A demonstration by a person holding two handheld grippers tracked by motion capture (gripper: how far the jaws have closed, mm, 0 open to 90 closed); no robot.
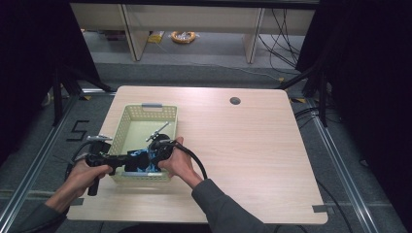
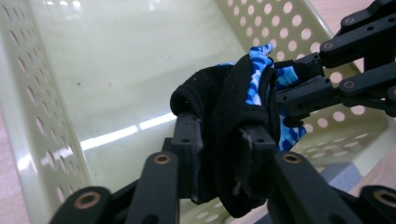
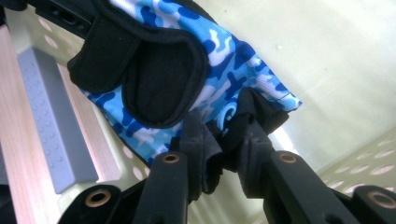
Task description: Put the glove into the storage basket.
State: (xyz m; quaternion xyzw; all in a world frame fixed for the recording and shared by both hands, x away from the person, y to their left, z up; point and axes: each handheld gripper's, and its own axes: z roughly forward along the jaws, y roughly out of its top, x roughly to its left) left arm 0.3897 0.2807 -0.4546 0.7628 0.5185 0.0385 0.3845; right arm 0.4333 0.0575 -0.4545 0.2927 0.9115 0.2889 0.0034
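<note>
1. Holding the left gripper [image 1: 127, 164] level at the near left corner of the table [image 1: 252, 160], we reach its jaws over the near wall of the pale green perforated basket [image 1: 127, 121]. In the left gripper view its jaws are clamped on a black fold of the glove [image 2: 233, 116], so that end cannot slip.

2. We keep the blue camouflage glove [image 1: 144, 160] strung between the two tools, hanging inside the near end of the basket just above its floor. We judge it is held low so it will land inside the walls and not on the table.

3. We bring the right gripper [image 1: 154, 156] in from the right, just beside the left one. In the right gripper view its jaws pinch the glove's edge [image 3: 219, 135] near the black wrist strap [image 3: 154, 74]. Two grips keep the limp fabric spread instead of bunched.

4. Both pairs of jaws press on cloth, so we judge the release is not yet done. Letting go should drop the glove onto the basket floor.

5. Far right, the tabletop lies bare apart from a round cable hole [image 1: 235, 101], well apart from our work.
</note>
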